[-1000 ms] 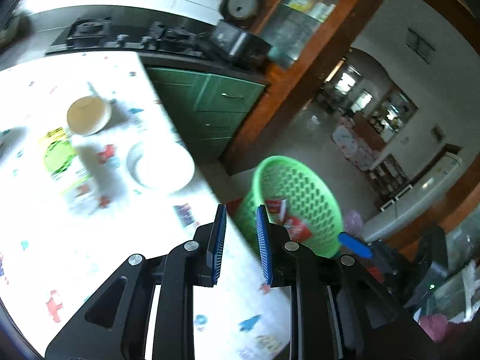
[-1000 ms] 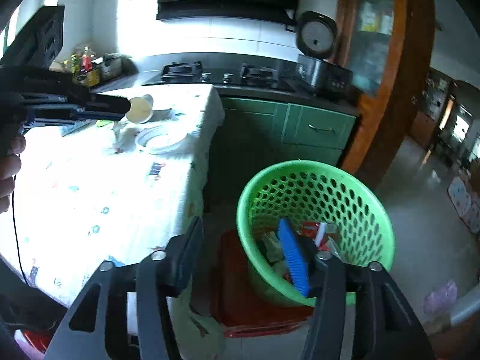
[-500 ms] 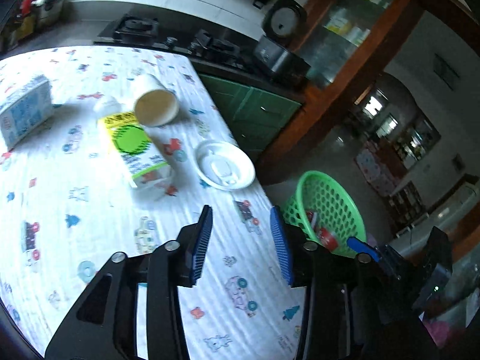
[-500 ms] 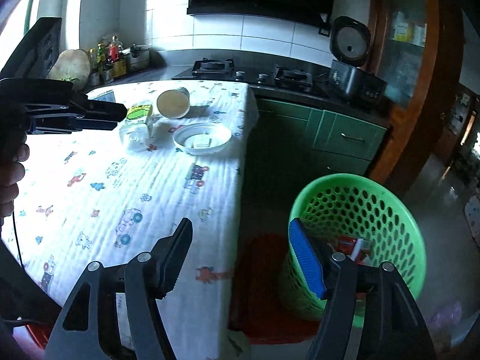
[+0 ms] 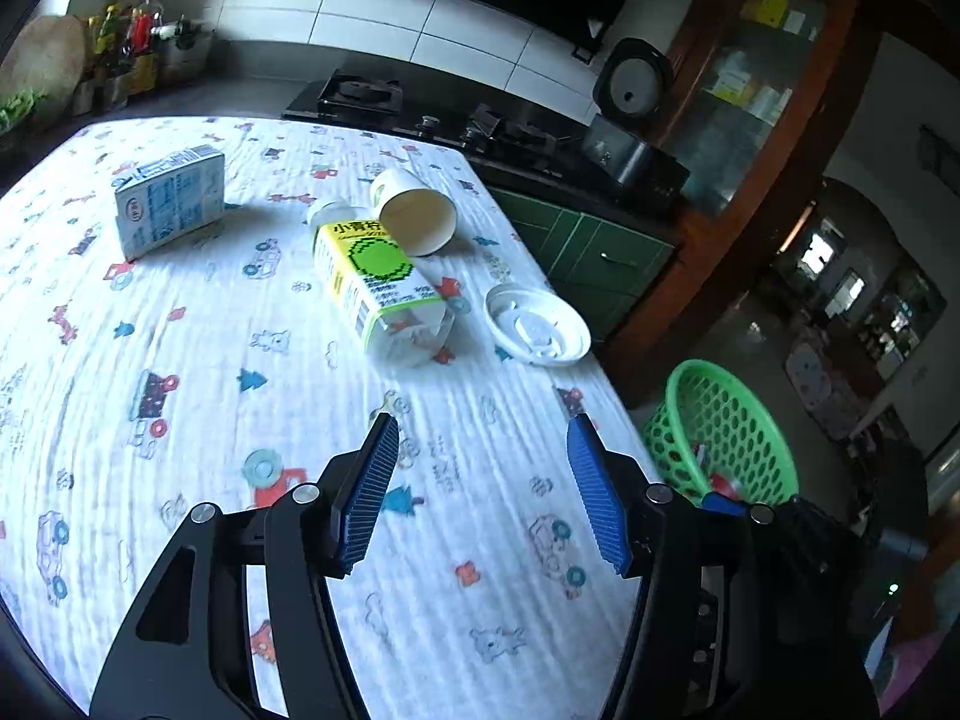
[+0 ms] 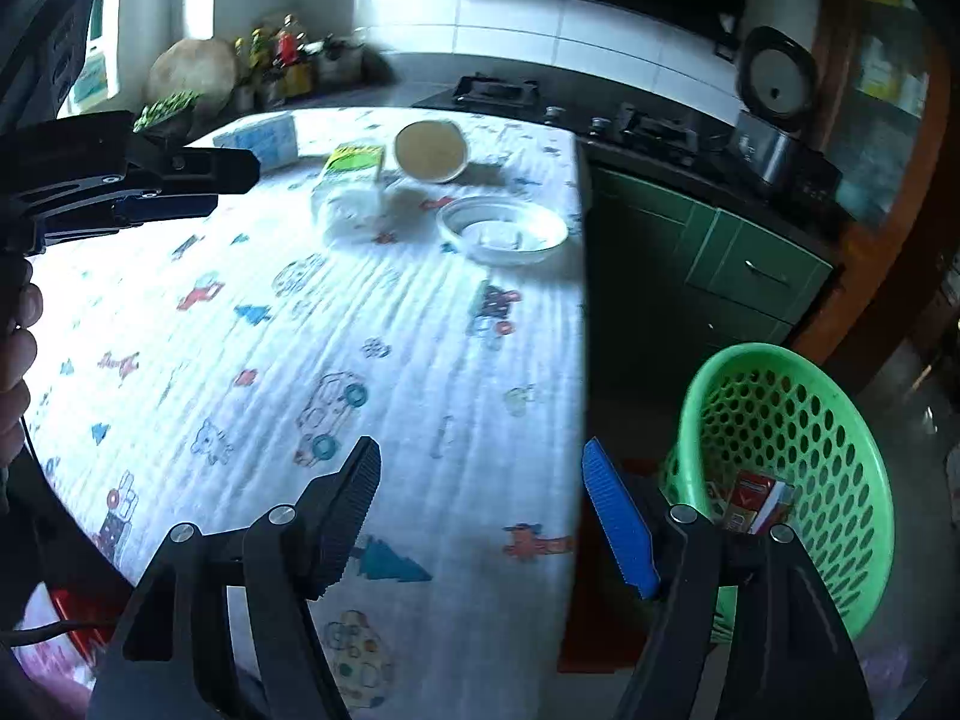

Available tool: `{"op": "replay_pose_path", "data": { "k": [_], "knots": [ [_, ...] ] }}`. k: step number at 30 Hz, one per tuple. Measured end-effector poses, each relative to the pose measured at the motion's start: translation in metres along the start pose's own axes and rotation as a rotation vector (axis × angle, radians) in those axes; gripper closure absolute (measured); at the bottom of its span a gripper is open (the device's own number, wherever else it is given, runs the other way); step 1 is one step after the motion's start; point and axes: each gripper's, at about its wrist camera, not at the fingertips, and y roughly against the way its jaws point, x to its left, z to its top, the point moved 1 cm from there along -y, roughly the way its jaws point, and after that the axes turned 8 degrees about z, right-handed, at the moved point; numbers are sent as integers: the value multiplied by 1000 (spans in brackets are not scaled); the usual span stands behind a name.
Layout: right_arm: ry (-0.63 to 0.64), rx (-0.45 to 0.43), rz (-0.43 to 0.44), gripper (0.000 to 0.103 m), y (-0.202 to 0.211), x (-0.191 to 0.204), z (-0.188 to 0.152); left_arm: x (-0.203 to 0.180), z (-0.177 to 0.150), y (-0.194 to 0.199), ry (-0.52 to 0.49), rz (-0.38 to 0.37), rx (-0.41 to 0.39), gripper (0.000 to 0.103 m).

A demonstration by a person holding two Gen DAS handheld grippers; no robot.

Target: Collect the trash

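A crinkled, matt cotton cloth (image 5: 180, 312) printed with little cars covers the desk. On it lie a glossy printed carton (image 5: 375, 276), a paper cup (image 5: 414, 219) and a smooth white plastic lid (image 5: 537, 327). The green basket (image 5: 729, 426) is perforated, shiny plastic. Far wall tiles (image 5: 456, 24) gleam.

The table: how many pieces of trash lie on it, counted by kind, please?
Cartons: 2, a blue-white carton and a yellow-green carton
Paper cup: 1
White plastic lid: 1
Total: 4
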Motion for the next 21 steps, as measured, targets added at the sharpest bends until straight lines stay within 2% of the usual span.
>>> {"op": "replay_pose_path", "data": {
  "k": [10,21],
  "knots": [
    [71,37,17,34,-11,30,-1,18,-6,6,39,16,-2,42],
    [31,43,41,32,-19,37,5,40,-4,10,68,43,3,41]
  ]
}}
